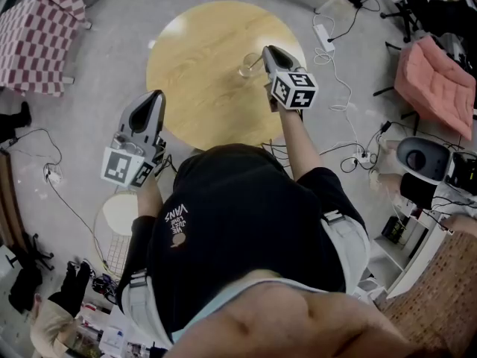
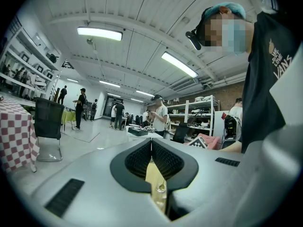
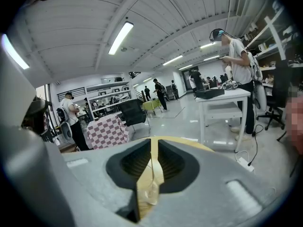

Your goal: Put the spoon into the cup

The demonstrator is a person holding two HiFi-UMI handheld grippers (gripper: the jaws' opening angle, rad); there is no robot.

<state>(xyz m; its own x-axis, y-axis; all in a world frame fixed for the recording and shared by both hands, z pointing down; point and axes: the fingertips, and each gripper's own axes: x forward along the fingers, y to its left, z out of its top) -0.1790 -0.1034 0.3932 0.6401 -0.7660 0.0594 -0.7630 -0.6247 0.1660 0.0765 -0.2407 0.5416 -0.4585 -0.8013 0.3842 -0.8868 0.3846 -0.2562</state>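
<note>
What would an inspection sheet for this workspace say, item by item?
Surface: round wooden table, bare apart from the cup.
Job's things: clear cup stands towards the table's right side; the spoon seems to stand in it already.
Clutter: nothing seen on the table.
Grippers: left gripper has its jaws together and empty, at the table's left edge; right gripper has its jaws a narrow slit apart and empty, tips close beside the cup.
Cables: white power strip and cords lie on the floor to the right of the table.
Surroundings: checkered cloth at left, pink cushion at right, and people stand about the hall.
</note>
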